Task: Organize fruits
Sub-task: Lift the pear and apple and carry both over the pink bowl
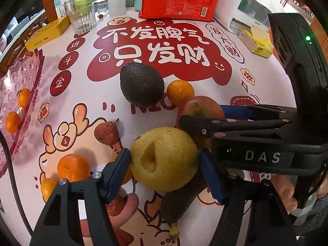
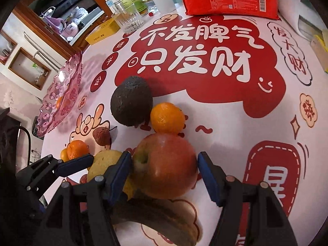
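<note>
Fruit is lying clustered on the bench around a dark avocado [image 1: 141, 84]. Just in front of it, the left gripper [image 1: 165, 164] is clasping a yellow pear [image 1: 164, 158] between its pads, while the right gripper [image 2: 165, 164] beside it is bracketing a red apple [image 2: 166, 165], left pad touching, right pad's contact unclear.

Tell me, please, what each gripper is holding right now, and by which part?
The left gripper clamps the yellow pear across its sides. The right gripper clamps the red apple across its sides.
</note>
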`<move>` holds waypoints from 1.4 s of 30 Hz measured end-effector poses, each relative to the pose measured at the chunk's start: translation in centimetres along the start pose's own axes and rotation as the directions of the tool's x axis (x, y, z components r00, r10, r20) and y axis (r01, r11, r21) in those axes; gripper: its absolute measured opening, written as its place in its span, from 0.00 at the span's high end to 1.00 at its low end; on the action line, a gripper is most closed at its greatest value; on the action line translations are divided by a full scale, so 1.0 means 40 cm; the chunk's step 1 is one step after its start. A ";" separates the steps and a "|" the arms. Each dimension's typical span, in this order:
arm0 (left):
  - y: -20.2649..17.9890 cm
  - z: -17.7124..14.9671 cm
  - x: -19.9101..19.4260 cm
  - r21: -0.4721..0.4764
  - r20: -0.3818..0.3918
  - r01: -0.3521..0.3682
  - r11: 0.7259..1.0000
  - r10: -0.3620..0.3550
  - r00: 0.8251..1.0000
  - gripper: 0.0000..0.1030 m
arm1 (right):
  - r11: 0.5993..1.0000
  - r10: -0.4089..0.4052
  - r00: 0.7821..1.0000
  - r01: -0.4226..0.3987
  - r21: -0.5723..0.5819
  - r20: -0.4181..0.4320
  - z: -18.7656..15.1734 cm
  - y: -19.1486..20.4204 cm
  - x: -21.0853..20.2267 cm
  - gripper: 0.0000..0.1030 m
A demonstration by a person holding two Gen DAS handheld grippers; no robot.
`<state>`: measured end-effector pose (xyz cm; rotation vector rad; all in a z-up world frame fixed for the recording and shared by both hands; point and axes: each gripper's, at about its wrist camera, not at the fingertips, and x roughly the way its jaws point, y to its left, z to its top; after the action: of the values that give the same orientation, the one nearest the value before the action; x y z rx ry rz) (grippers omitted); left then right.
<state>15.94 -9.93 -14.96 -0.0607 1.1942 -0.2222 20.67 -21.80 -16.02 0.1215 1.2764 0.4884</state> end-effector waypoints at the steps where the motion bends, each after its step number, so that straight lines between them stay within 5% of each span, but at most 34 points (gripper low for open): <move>1: 0.001 0.000 0.000 -0.002 0.001 0.001 1.000 -0.001 1.000 0.33 | 1.000 0.012 1.000 -0.012 0.009 -0.004 0.002 -0.005 0.004 0.34; 8: 0.000 0.003 0.003 0.007 0.006 -0.011 1.000 0.011 1.000 0.33 | 0.995 0.069 0.997 -0.067 0.069 -0.021 0.002 -0.027 0.016 0.34; 21: -0.005 0.001 0.004 0.019 0.013 -0.021 1.000 0.021 1.000 0.33 | 0.991 -0.129 0.992 0.129 0.042 -0.005 -0.051 -0.062 -0.046 0.34; 42: -0.022 0.018 0.037 -0.002 -0.005 -0.043 0.999 0.043 0.999 0.30 | 0.966 -0.247 0.969 0.246 0.083 0.012 -0.110 -0.086 -0.097 0.34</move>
<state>17.00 -11.16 -15.91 -0.0364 1.1998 -0.1832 16.71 -27.27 -15.11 0.0346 1.2696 0.2208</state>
